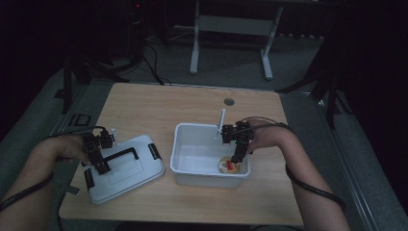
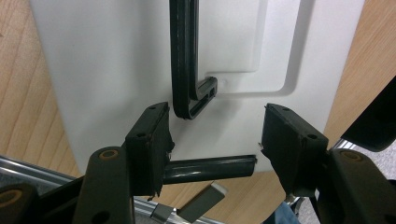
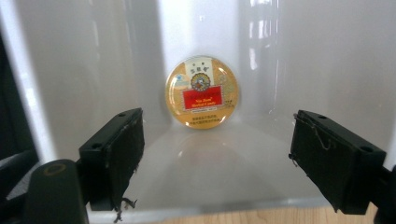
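Observation:
A white bin [image 1: 192, 129] stands mid-table. A round gold tin with a red label [image 1: 226, 164] [image 3: 201, 92] lies on the bin's floor in its near right corner. My right gripper [image 1: 236, 160] [image 3: 217, 119] hangs above the tin, pointing down into the bin, its jaws wide open and holding nothing. At the left lies a white lid [image 1: 137, 171] [image 2: 93, 60] with a black handle [image 1: 122, 154] [image 2: 184, 56]. My left gripper [image 1: 102, 167] [image 2: 217, 112] hovers over the lid beside the handle's corner, jaws half apart. A black latch bar [image 2: 210, 169] at the lid's edge lies under them, ungripped.
A grey disc [image 1: 229, 101] is set in the wooden table [image 1: 159, 106] at the back. A thin white rod [image 1: 222, 120] stands by the bin's far rim. A grey desk frame [image 1: 195, 48] stands beyond the table. Bare wood lies behind the bin and lid.

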Tool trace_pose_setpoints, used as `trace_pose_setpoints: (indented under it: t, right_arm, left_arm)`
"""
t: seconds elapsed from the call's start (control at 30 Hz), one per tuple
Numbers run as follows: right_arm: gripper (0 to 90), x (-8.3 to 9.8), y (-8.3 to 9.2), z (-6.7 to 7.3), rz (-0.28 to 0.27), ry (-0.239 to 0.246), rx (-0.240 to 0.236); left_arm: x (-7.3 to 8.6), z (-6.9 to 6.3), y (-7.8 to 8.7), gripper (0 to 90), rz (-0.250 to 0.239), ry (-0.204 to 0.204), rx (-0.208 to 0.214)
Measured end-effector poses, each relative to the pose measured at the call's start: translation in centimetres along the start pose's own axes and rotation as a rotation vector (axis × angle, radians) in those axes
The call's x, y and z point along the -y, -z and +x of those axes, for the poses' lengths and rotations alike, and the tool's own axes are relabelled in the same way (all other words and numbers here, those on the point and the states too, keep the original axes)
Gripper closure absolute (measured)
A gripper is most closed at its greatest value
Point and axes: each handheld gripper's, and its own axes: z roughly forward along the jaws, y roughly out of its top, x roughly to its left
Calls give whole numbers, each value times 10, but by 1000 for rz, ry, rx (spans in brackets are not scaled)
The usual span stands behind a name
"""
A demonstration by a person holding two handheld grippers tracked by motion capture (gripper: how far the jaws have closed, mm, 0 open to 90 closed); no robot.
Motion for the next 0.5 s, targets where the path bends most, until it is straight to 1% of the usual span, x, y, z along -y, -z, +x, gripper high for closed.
trace_pose_setpoints:
  t: [0.03,0.1,0.23,0.3,0.37,0.5]
  right_arm:
    - [162,1,3,1,-4,-5,5]
    - [146,5,8,1,-19,-5,-3]
    - [133,13,17,2,-35,-18,5]
    - [126,18,20,2,-37,-21,3]
    - [126,24,21,1,-37,-34,13]
    - [127,36,24,1,-51,-48,15]
  left_arm:
    - [0,0,0,414,-1,0,-1]
    - [0,0,0,415,0,-2,-1]
    - [0,-1,1,414,-4,-5,-4]
    - [-1,-1,1,414,-6,-7,-5]
    - [0,-1,1,414,-8,-8,-5]
    - [0,-1,2,413,-9,-6,-5]
